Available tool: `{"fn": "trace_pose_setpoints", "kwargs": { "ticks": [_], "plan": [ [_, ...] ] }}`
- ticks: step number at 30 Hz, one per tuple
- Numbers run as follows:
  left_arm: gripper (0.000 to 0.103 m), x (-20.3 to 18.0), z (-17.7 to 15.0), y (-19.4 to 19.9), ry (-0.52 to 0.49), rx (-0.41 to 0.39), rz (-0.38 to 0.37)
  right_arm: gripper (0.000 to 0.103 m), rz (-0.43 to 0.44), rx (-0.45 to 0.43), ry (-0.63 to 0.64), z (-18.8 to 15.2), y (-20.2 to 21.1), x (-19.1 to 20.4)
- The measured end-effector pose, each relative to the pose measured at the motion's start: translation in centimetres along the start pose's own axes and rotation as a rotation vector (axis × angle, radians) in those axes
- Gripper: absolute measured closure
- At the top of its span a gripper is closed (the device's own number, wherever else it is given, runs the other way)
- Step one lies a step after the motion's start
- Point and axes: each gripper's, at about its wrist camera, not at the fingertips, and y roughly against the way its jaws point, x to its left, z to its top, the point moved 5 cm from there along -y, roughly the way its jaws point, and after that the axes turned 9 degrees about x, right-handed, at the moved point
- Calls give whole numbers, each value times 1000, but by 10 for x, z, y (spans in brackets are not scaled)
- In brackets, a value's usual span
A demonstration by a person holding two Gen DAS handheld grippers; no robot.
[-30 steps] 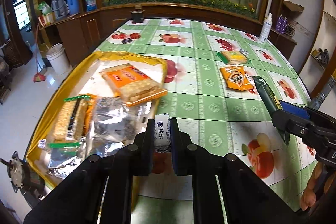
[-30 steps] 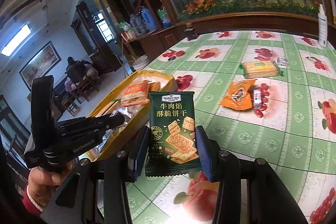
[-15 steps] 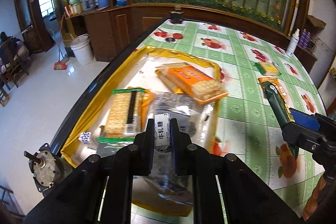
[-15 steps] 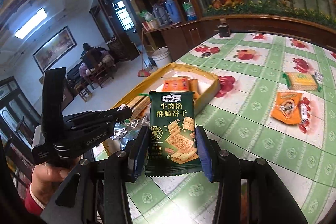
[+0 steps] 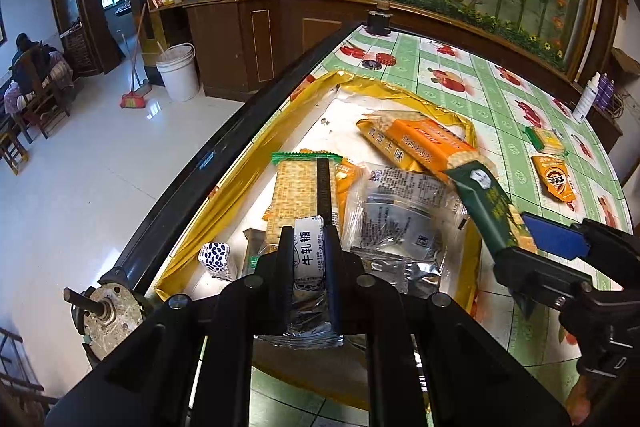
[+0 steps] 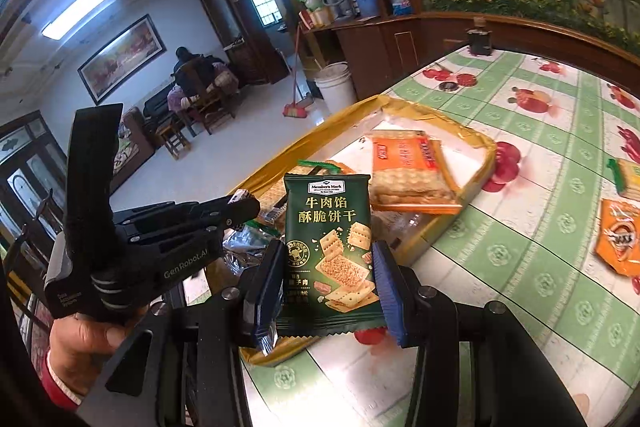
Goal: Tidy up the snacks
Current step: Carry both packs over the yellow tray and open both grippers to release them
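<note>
My left gripper is shut on a small white nougat candy and hangs over the near part of the gold tray. The tray holds an orange cracker pack, a green-edged cracker pack and silver-clear wrappers. My right gripper is shut on a dark green biscuit packet, held upright over the tray's near right rim. That packet shows at the right in the left wrist view. The left gripper appears beside it in the right wrist view.
On the green fruit-print tablecloth to the right lie an orange snack bag and a yellow-green cracker pack. A white bottle stands at the far right. The table edge runs along the tray's left. A person sits far off at the left.
Both grippers have swung left from over the bare tablecloth to over the gold tray, each still carrying its snack. The green packet now overlaps the tray's right side.
</note>
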Motion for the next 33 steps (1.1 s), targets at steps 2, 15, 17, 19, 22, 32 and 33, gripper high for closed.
{"fn": "trace_pose_setpoints", "kwargs": {
  "ticks": [2, 15, 17, 19, 22, 32, 33],
  "plan": [
    [92, 0, 0, -4, -2, 8, -1, 58, -5, 8, 11, 5, -9, 3],
    [92, 10, 7, -15, 9, 15, 38, 57, -53, 63, 42, 16, -52, 7],
    [91, 10, 7, -14, 5, 9, 60, 55, -62, 62, 53, 16, -51, 8],
    [83, 10, 8, -11, 6, 0, 82, 50, -73, 46, 62, 16, -46, 10],
    [53, 10, 9, -5, 9, -26, 96, 47, -77, 24, 69, 17, -36, 12],
    [35, -1, 14, 7, -4, -47, 102, 41, -116, -48, -1, 4, 11, -20],
    [35, -4, 14, 8, -8, -47, 97, 41, -120, -51, -13, 1, 15, -25]
  ]
}}
